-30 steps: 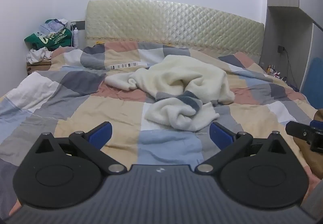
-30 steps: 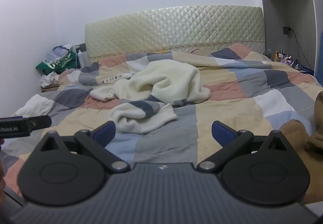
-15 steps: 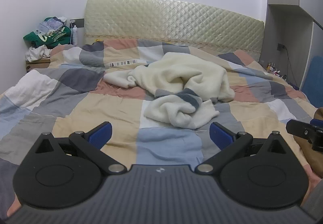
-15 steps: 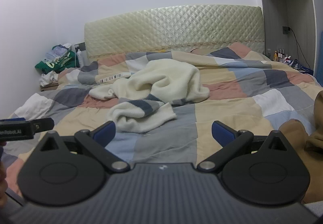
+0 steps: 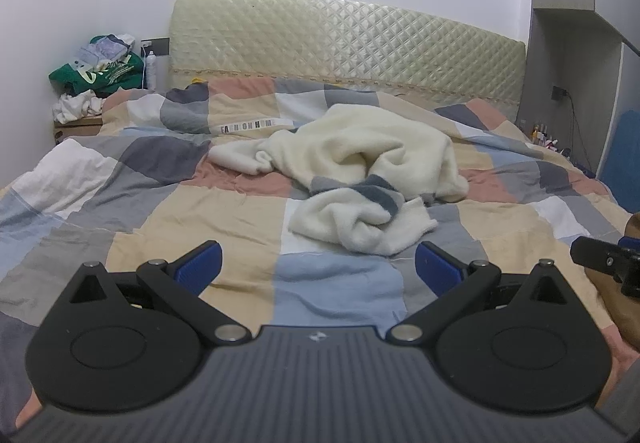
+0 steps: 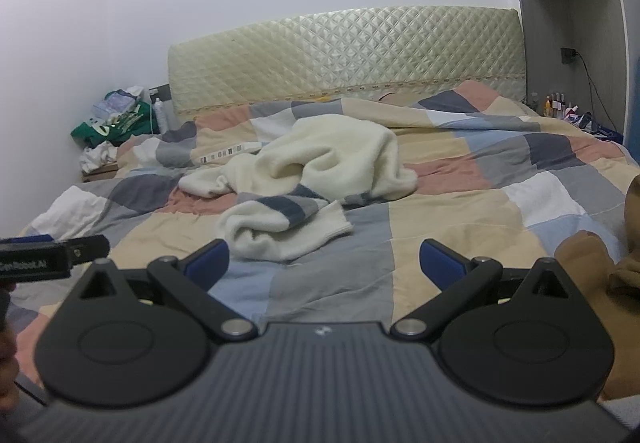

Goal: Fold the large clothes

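Observation:
A crumpled cream fleece garment with grey and dark blue stripes lies in a heap on the middle of the bed; it also shows in the right wrist view. My left gripper is open and empty, held above the near part of the quilt, short of the garment's near end. My right gripper is open and empty, just short of and to the right of the garment's near end. Each gripper's tip shows at the edge of the other's view.
The bed carries a patchwork quilt in beige, grey, blue and pink, with a padded headboard behind. A brown garment lies at the near right. A nightstand with piled clothes stands far left. A shelf unit stands at the right.
Both grippers have tilted or moved slightly, so the bed sits a little differently in view. The garment has not moved and both grippers stay open.

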A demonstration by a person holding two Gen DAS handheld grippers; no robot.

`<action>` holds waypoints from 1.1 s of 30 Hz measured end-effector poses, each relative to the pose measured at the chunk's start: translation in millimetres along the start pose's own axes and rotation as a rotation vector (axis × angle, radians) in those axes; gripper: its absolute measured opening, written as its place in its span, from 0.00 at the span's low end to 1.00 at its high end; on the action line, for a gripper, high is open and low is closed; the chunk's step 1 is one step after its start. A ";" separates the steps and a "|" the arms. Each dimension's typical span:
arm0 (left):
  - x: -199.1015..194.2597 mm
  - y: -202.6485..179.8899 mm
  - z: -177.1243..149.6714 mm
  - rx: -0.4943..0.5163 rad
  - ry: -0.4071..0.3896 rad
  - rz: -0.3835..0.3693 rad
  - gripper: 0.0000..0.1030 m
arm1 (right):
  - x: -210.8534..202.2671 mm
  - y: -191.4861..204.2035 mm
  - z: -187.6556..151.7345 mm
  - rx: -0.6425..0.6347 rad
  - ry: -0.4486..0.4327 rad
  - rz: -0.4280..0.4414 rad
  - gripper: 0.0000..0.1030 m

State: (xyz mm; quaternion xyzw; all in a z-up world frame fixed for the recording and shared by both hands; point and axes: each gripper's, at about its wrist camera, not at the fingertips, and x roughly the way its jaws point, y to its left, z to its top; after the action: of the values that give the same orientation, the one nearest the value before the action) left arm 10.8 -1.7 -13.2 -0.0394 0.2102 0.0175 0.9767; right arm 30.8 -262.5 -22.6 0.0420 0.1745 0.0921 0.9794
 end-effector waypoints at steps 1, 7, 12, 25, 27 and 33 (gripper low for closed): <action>-0.6 -0.8 -0.6 0.002 -0.001 0.001 1.00 | -0.3 -0.1 0.0 0.000 0.000 -0.001 1.00; -0.3 1.0 0.0 0.001 -0.004 0.003 1.00 | -0.3 -0.3 -0.4 0.005 0.003 -0.003 1.00; 0.5 0.1 -0.3 0.004 -0.003 0.003 1.00 | -0.5 -1.4 -0.5 0.006 0.003 -0.003 1.00; 1.2 -2.1 -1.5 0.008 0.000 0.006 1.00 | 1.4 -2.1 -0.6 0.016 0.016 -0.007 1.00; 0.9 -2.2 -2.2 0.008 0.000 0.006 1.00 | 2.1 -2.5 -0.4 0.018 0.019 -0.005 1.00; 0.9 -2.9 -2.0 0.007 0.000 0.005 1.00 | 2.8 -2.6 -0.4 0.022 0.016 -0.009 1.00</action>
State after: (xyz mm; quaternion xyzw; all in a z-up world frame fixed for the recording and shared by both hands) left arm 11.0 -4.8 -15.3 -0.0353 0.2102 0.0191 0.9768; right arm 33.6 -264.5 -24.2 0.0510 0.1834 0.0862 0.9779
